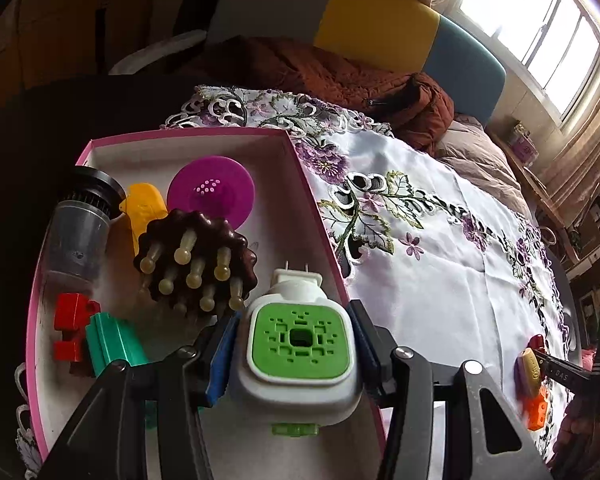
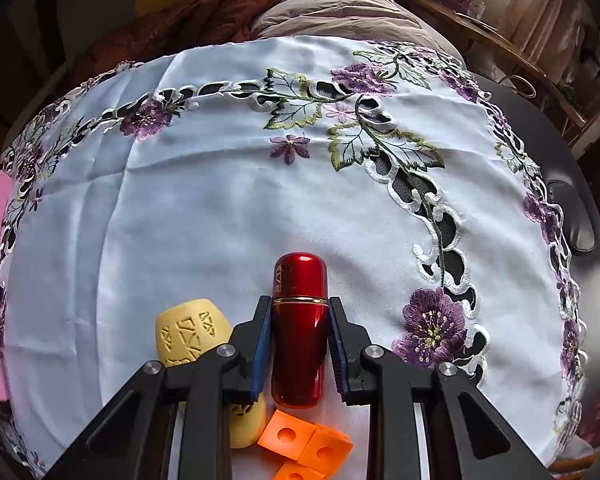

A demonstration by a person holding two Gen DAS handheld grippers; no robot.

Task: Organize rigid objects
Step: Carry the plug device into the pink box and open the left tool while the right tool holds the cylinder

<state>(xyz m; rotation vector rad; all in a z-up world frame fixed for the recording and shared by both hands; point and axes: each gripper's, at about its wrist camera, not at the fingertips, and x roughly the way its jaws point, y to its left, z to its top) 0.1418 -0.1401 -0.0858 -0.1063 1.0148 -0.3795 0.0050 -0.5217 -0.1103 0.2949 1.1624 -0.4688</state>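
We find the left gripper (image 1: pixel 296 344) clamped on the white-and-green plug-in device (image 1: pixel 298 340), held over the pink box (image 1: pixel 188 133); rigid, light, prongs forward. The right gripper (image 2: pixel 298 344) straddles the red capsule case (image 2: pixel 299 328), pads just beside its sides; whether they touch, we cannot tell. We judge it glossy and slippery: take mid-body.

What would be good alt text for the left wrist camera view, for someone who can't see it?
The left gripper grips a white and green plug-in device above a pink-edged box on a floral tablecloth. Inside lie a purple disc, brown knobbed massager, yellow piece, grey cylinder, and red and green blocks.
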